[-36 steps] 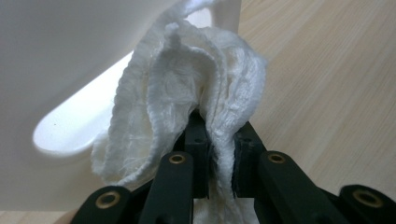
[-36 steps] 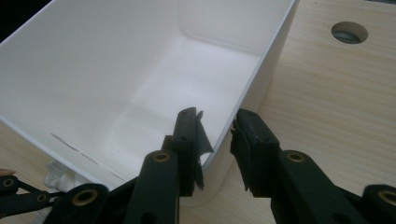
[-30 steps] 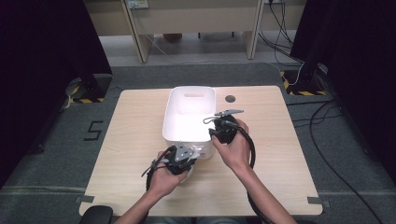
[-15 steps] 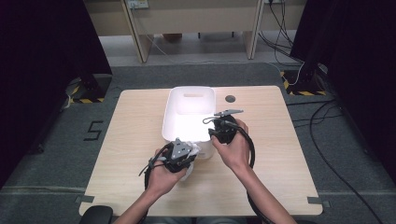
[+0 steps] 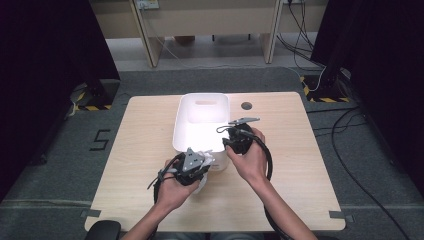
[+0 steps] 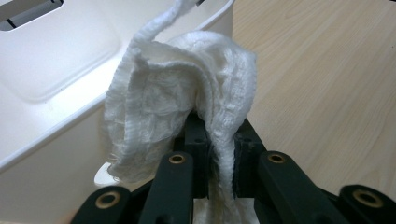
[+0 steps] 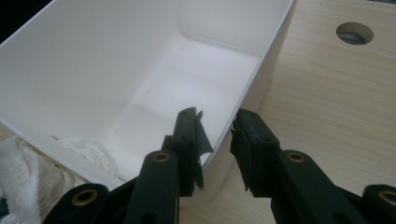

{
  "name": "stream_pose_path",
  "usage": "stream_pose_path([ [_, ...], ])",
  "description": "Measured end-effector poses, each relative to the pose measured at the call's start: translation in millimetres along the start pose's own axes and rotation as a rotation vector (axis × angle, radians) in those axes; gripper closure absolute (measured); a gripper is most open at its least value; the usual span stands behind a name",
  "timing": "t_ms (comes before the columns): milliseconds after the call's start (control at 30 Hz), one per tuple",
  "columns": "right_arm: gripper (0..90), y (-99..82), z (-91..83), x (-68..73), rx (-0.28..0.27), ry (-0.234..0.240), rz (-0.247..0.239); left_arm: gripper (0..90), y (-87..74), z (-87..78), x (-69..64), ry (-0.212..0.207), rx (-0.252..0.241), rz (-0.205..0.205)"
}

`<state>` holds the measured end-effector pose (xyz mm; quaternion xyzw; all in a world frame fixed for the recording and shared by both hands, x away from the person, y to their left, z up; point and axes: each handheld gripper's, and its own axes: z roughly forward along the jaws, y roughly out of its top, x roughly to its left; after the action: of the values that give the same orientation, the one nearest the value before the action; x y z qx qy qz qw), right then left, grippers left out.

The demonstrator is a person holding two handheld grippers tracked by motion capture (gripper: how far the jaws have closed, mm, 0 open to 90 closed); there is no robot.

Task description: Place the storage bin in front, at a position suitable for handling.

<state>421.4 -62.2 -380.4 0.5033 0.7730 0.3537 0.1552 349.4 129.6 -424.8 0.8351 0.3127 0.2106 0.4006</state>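
Observation:
A white plastic bin (image 5: 181, 125) stands in the middle of the wooden table (image 5: 150, 150). My left gripper (image 5: 206, 164) is at the bin's near end, shut on a crumpled white cloth (image 6: 177, 93) that bulges above its jaws (image 6: 219, 135) and rests against the bin's rim (image 6: 56, 60). My right gripper (image 5: 228, 145) is at the bin's right wall near the front corner. In the right gripper view its jaws (image 7: 217, 123) straddle that wall (image 7: 247, 79), one inside and one outside, clamped on it. Part of the cloth (image 7: 23, 163) shows at the bin's near corner.
A round cable hole (image 5: 246, 105) lies in the table behind the bin to the right. Bare tabletop runs on both sides of the bin. Cables (image 5: 350, 150) trail over the grey floor to the right of the table.
The left gripper with the cloth has edged slightly toward the bin's near end. The right gripper has stayed on the bin's wall.

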Motion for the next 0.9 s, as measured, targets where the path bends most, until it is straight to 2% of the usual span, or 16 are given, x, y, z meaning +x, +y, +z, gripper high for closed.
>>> stream_pose_path([
  [200,70.8,0.1,0.4,0.1,-0.002,0.002,-0.003,79.8,1.2,-2.7,-1.7,0.001,-0.005,0.006],
  [433,70.6,0.1,0.4,0.0,-0.002,0.004,-0.002,79.8,0.5,-1.3,1.3,-0.004,-0.001,-0.013],
  [600,70.1,0.1,0.2,-0.2,0.002,0.009,0.008,79.8,-1.0,-4.8,-1.5,-0.002,0.008,0.008],
  [800,69.9,0.3,0.4,-0.7,0.002,0.009,0.006,79.8,-2.6,-10.8,-10.3,-0.009,-0.008,0.027],
  [900,69.8,0.1,0.2,-0.8,0.003,0.010,0.006,79.8,-1.0,-13.4,-8.8,-0.014,-0.012,0.017],
])
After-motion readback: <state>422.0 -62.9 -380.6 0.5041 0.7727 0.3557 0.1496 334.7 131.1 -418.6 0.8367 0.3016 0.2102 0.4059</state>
